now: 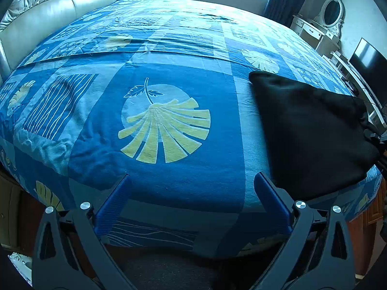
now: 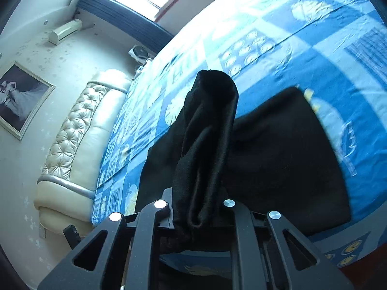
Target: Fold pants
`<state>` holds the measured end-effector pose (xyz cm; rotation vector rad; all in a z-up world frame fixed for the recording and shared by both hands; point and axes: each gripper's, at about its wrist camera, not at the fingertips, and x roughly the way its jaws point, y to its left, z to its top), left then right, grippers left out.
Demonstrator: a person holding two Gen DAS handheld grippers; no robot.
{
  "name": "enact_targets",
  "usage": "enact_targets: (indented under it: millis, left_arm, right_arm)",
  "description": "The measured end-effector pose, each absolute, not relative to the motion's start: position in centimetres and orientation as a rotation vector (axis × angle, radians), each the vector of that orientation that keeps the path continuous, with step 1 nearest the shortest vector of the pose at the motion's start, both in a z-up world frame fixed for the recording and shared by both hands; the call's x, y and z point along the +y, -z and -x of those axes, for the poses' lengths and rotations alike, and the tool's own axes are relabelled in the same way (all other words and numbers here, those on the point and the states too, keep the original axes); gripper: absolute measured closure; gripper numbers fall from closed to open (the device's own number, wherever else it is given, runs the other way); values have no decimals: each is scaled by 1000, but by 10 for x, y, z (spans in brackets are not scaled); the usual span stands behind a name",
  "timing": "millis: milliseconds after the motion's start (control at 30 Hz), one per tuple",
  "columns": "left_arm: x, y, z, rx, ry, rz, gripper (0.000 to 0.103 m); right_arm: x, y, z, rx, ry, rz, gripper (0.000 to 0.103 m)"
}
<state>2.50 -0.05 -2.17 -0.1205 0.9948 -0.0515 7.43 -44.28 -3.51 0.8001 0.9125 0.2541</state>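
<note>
The black pants (image 1: 314,133) lie on the right side of the bed, near its front edge. My left gripper (image 1: 193,193) is open and empty, its blue fingers (image 1: 116,200) spread above the bed's front edge, left of the pants. In the right wrist view my right gripper (image 2: 198,207) is shut on a bunched fold of the black pants (image 2: 208,145), which stands up between the jaws. The rest of the pants (image 2: 285,159) spreads flat on the bed behind it. The fingertips are hidden by the cloth.
The bed has a blue patterned cover (image 1: 164,125) with yellow leaf prints. A cream tufted headboard (image 1: 48,7) is at the far left. A white dresser with an oval mirror (image 1: 331,12) and a dark screen (image 1: 367,60) stand at the right.
</note>
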Motion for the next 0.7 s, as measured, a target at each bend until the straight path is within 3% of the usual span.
enact_targets:
  millis: [700]
  left_arm:
    - [-7,25,-22,1009,70,110,3]
  right_arm:
    - [-507,92,-59,961,-153,-987,87]
